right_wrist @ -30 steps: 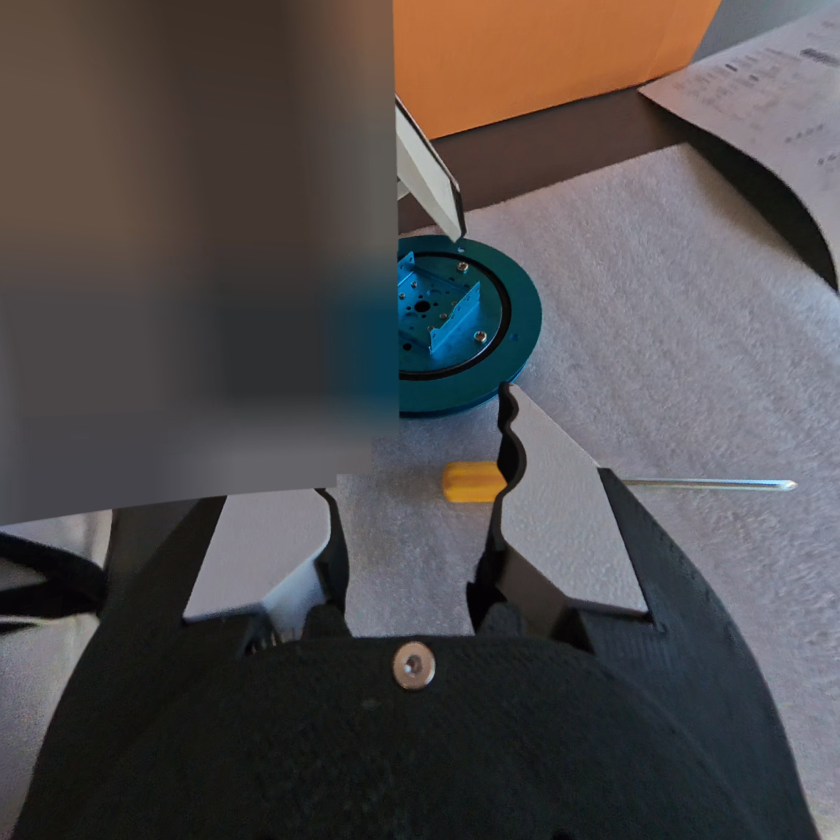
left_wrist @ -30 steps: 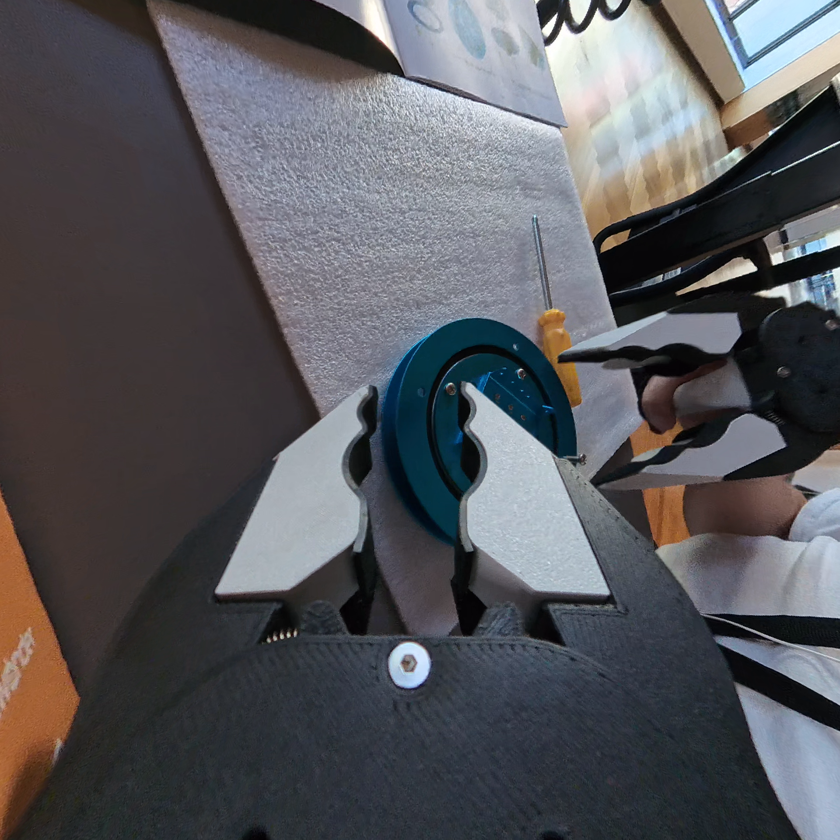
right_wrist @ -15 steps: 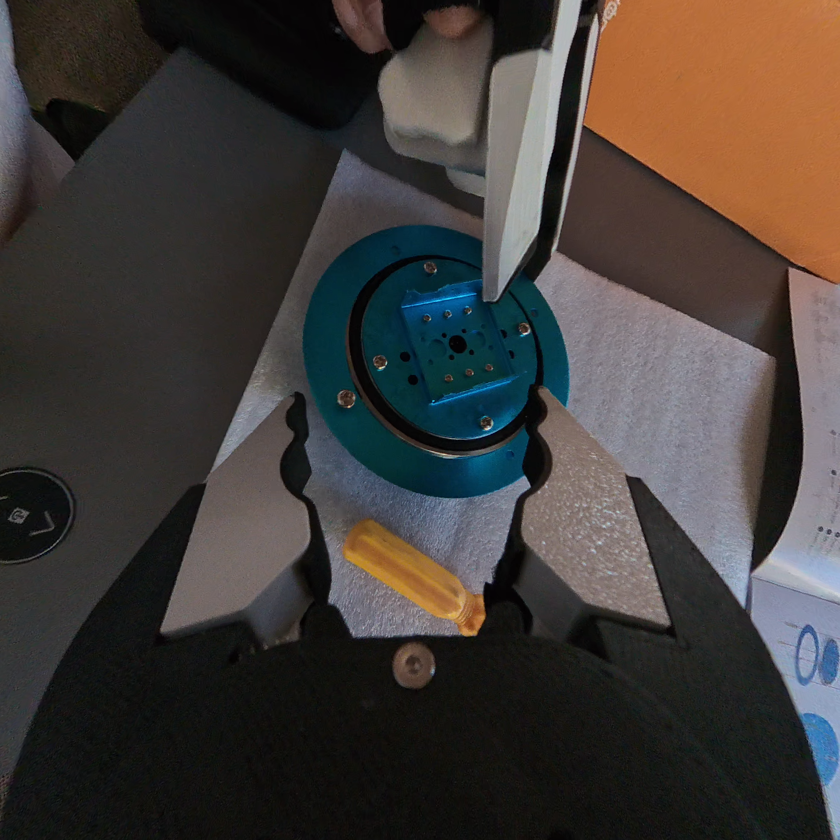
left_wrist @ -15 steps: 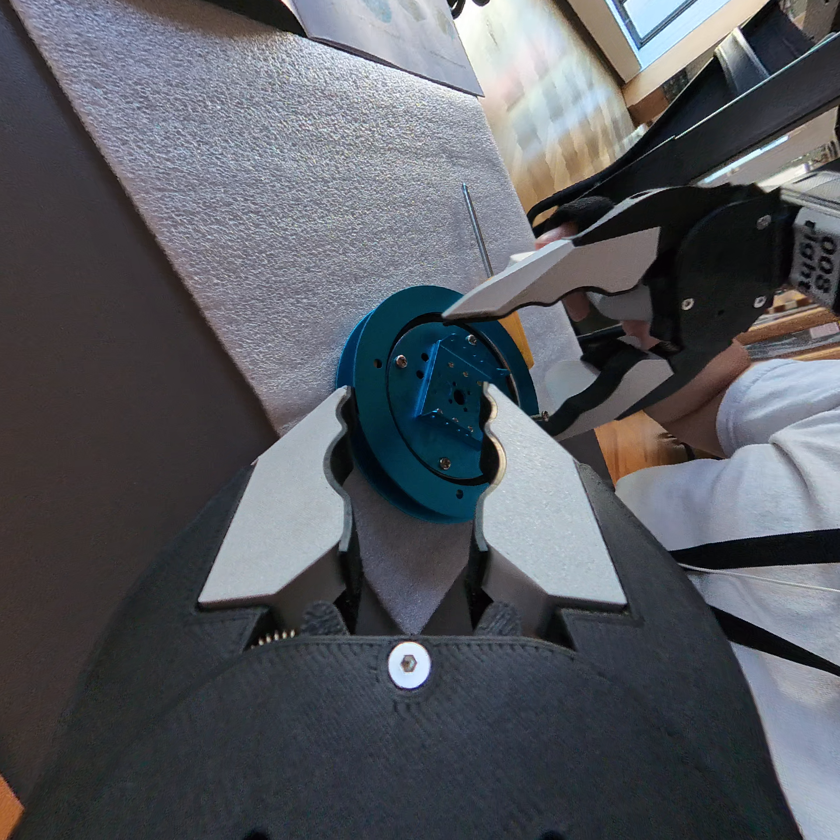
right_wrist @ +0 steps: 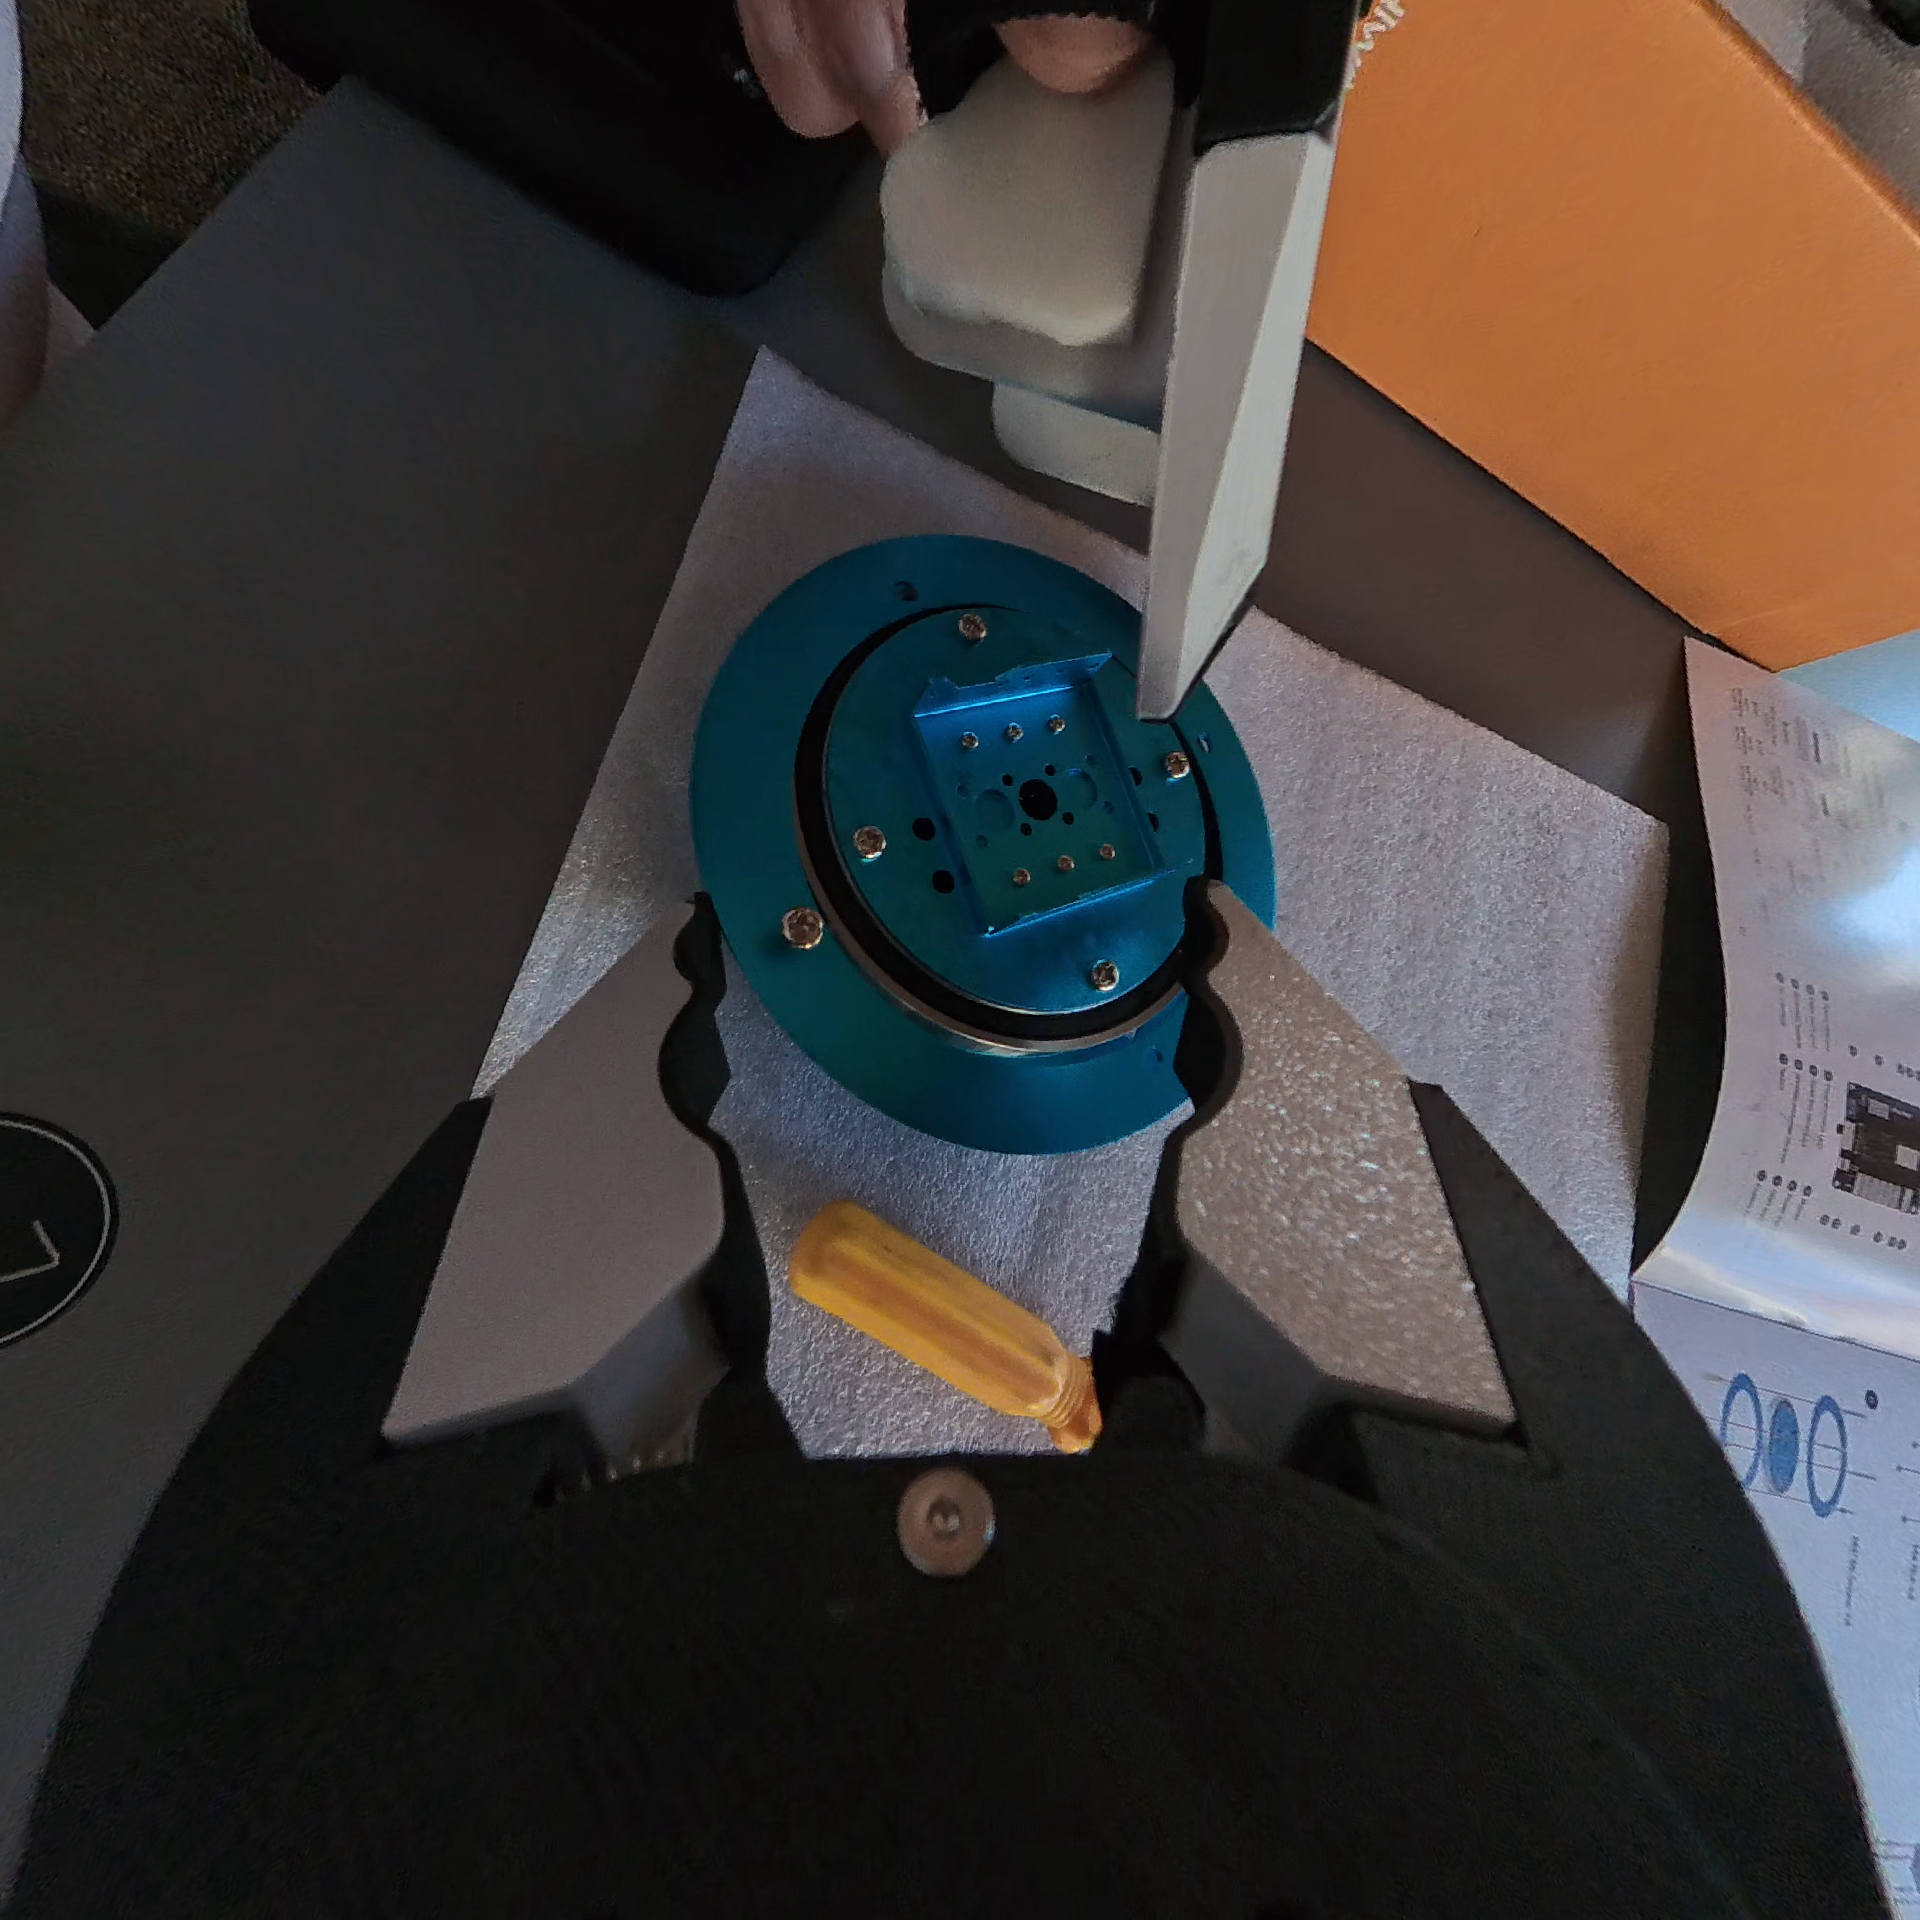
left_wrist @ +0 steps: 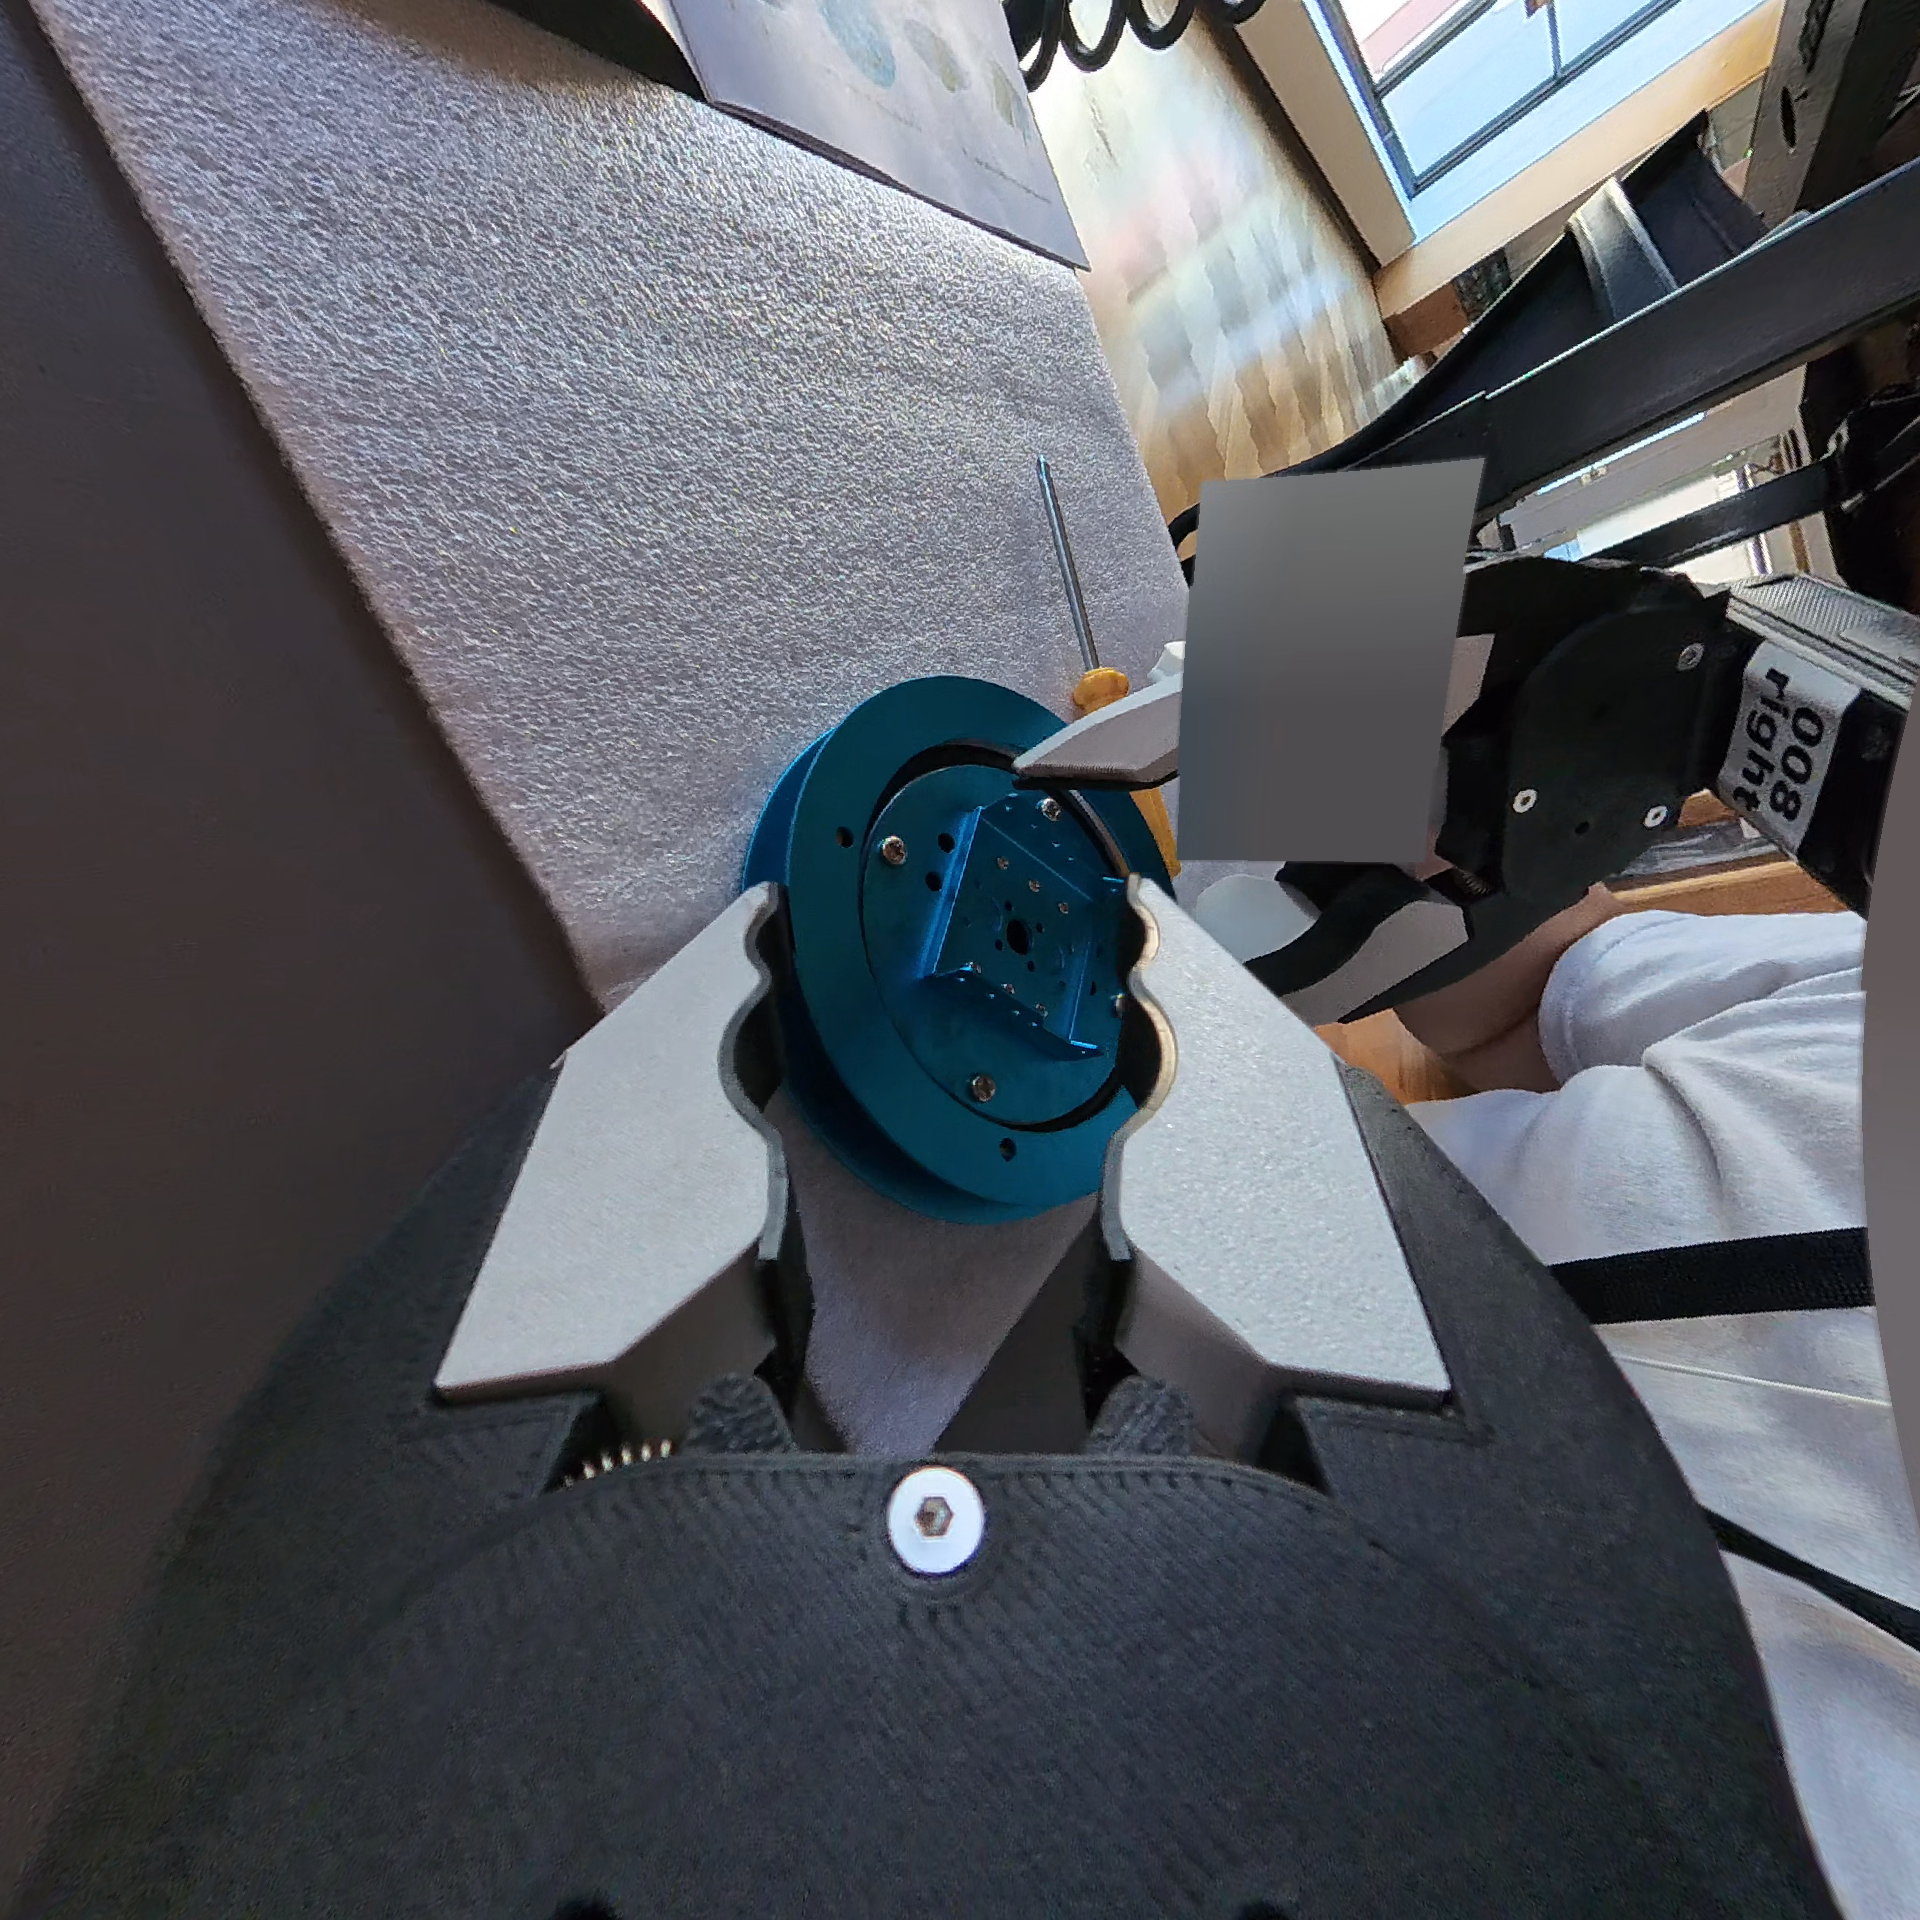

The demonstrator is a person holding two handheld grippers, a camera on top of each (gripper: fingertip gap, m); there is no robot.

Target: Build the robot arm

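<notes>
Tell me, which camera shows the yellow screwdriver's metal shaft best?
The left wrist view: the thin shaft of the screwdriver lies bare on the foam mat. The right wrist view shows only its yellow handle; the shaft is hidden.

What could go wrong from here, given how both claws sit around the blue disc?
1. Both open claws, the left claw and the right claw, crowd the blue disc; their fingers might collide.
2. The yellow screwdriver lies loose beside the disc and could be knocked.
3. The disc could slide on the white foam sheet.
</notes>
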